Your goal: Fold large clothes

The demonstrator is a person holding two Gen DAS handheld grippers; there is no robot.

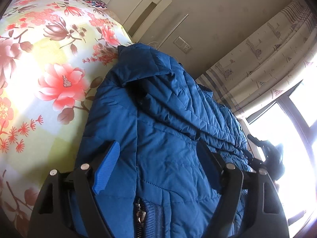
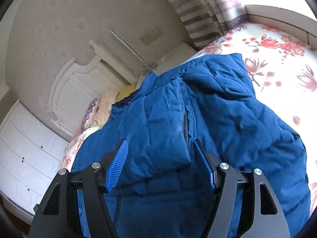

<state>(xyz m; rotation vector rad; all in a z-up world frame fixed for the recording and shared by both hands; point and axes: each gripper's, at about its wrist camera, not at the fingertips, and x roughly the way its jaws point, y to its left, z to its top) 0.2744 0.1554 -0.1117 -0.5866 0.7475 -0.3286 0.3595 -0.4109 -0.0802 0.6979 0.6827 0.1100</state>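
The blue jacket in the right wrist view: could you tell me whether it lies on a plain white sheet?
No, the blue jacket lies on a bedsheet printed with pink and red flowers.

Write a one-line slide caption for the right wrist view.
Right gripper open over a blue quilted jacket on a floral bedsheet.

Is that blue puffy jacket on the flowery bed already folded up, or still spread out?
Partly folded: the blue jacket has one quilted panel doubled over its middle, lying bunched in layers on the floral bedsheet, not yet a neat bundle.

Floral bedsheet (image 1: 39, 63), white headboard (image 2: 79, 91), patterned curtain (image 1: 267, 59), perhaps pillows (image 2: 107, 103).
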